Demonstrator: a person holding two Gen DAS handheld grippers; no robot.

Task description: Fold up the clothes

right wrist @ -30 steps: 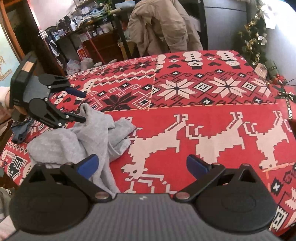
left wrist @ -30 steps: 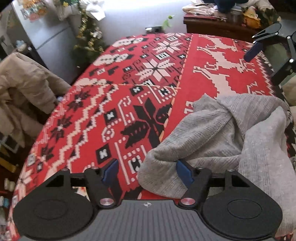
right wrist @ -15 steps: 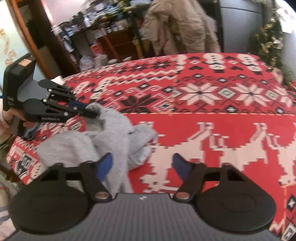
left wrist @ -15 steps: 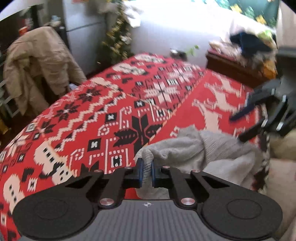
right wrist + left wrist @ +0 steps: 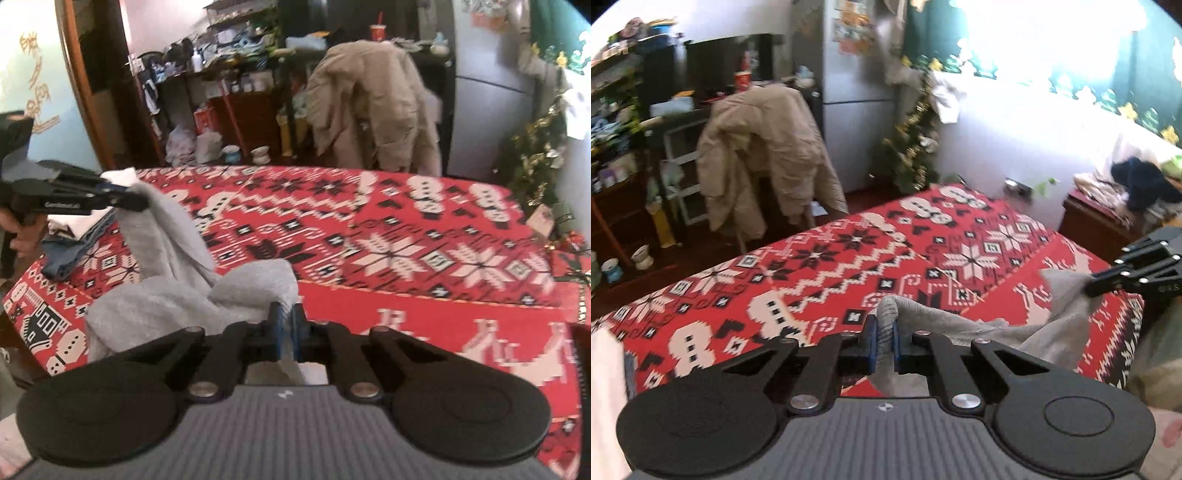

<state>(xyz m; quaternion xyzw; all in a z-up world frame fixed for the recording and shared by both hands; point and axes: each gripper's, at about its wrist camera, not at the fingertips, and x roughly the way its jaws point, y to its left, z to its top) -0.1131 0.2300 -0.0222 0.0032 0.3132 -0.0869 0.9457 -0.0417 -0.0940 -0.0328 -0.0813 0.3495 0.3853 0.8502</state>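
Grey garment [image 5: 979, 328] lifted off red patterned blanket [image 5: 820, 273], strung between both claws, long axis running claw to claw, middle sagging. Left gripper [image 5: 882, 341] clamped narrow on one bunched edge; right gripper [image 5: 286, 332] pinched tight on other. Half second ago right claw gaped wide beside heap; one second ago left gaped too, garment crumpled flat.

The grey garment [image 5: 979, 328] runs under the gripper body, its lower part hidden; the folded pile [image 5: 77, 236] is half-covered.
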